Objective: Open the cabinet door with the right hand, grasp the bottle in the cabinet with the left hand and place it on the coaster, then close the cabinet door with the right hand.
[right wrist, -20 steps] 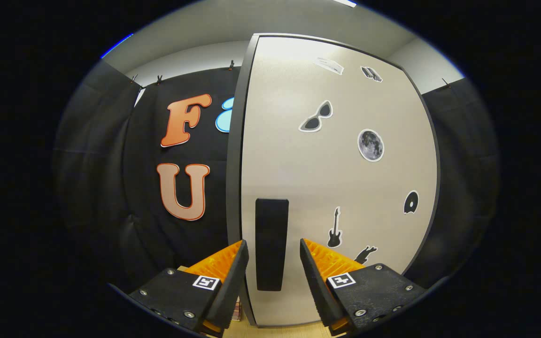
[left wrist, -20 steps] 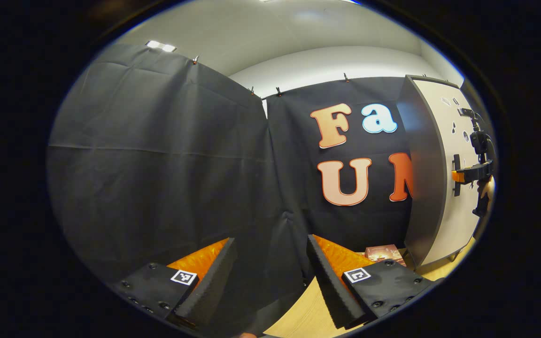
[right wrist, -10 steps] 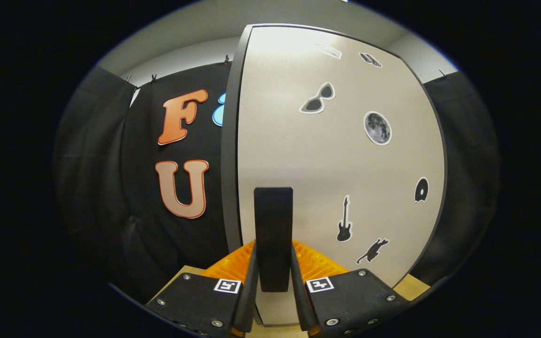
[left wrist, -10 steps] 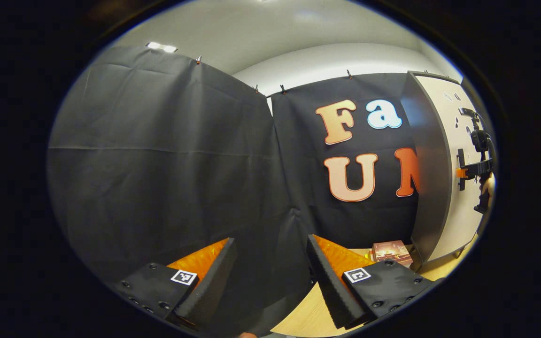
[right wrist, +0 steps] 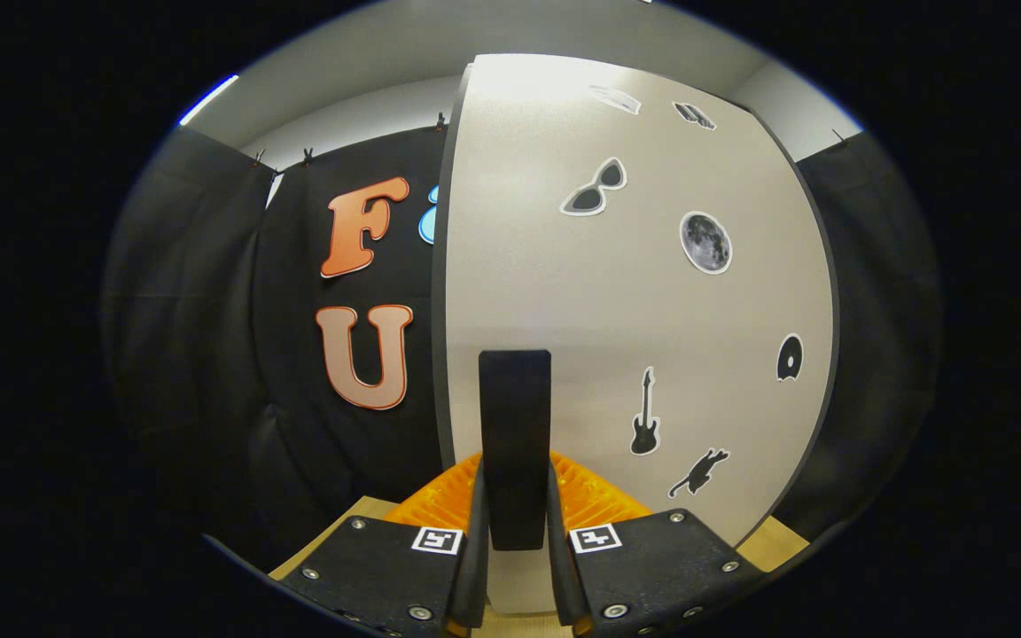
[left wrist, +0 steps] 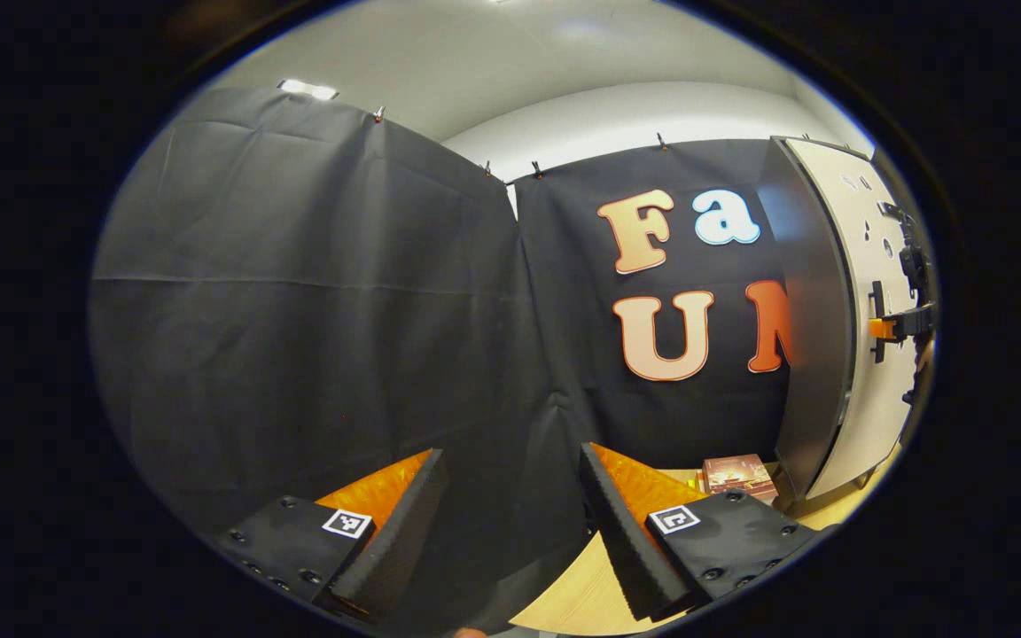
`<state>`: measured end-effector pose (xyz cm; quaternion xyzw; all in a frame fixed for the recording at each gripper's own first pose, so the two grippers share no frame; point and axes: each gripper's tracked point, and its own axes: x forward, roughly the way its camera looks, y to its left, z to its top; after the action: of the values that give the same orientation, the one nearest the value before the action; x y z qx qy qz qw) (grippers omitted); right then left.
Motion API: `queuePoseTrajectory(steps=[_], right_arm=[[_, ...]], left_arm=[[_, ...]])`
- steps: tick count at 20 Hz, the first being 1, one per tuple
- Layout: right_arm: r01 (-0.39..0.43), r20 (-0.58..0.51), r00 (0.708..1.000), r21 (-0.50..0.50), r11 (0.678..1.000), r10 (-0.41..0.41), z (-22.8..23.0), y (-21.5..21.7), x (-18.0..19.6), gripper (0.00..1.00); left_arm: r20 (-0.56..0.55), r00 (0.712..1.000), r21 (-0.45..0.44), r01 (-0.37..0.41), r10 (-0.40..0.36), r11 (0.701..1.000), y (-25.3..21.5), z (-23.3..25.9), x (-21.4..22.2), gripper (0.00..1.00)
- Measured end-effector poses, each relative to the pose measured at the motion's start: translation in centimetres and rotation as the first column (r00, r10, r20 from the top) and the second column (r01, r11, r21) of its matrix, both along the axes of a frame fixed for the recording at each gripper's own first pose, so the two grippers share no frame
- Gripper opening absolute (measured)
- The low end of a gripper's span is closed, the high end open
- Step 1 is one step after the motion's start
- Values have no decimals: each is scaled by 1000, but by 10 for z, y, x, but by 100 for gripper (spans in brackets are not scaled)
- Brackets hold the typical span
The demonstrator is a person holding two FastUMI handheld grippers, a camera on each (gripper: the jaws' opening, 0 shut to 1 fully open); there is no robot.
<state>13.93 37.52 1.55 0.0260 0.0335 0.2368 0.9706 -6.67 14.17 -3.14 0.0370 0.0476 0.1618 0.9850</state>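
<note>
Between the jaws of the right gripper: handle of cabinet door, newly clamped; door pull due next. Left gripper jaws wide, idle

The door handle sits between the right gripper's fingers; stickers lie right of them, on the cabinet door.

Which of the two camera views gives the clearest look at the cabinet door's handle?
The right gripper view: the handle stands upright and large at the centre of the cabinet door, with the right gripper closed on its lower part. The left gripper view shows the handle small and far off at the right edge, seen from the side.
</note>
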Motion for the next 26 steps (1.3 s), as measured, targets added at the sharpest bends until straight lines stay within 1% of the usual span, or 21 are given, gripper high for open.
queuePoseTrajectory(steps=[2,5,8,10,11,14,17,20,26], right_arm=[[-22,4,1000,4,1000,22,0,-7,-12,30],[-47,15,999,16,999,47,-2,-38,-41,28],[-65,12,998,16,998,65,-1,-43,-50,28],[-78,11,997,13,997,78,-1,-59,-63,28],[-82,11,997,12,997,82,-3,-74,-75,28],[-89,13,996,7,996,89,-7,-106,-100,28],[-95,10,995,12,995,94,-8,-128,-113,28],[-80,18,997,-4,997,80,-9,-147,-123,28],[-17,19,1000,-10,1000,18,-11,-201,-141,28]], left_arm=[[1,1000,-8,-10,10,1000,1,-1,-1,98],[-6,1000,-21,-15,15,1000,1,-3,-2,98],[-4,1000,-16,-12,12,1000,1,0,-2,98],[0,1000,-11,0,0,1000,0,2,-1,98],[1,1000,-9,7,-7,1000,-1,4,-1,98],[4,999,-12,39,-39,999,-4,7,0,98],[15,997,-13,72,-72,997,-12,19,-7,97],[23,993,-20,112,-112,993,-19,22,-4,98],[43,978,-38,205,-203,978,-62,12,30,98]])
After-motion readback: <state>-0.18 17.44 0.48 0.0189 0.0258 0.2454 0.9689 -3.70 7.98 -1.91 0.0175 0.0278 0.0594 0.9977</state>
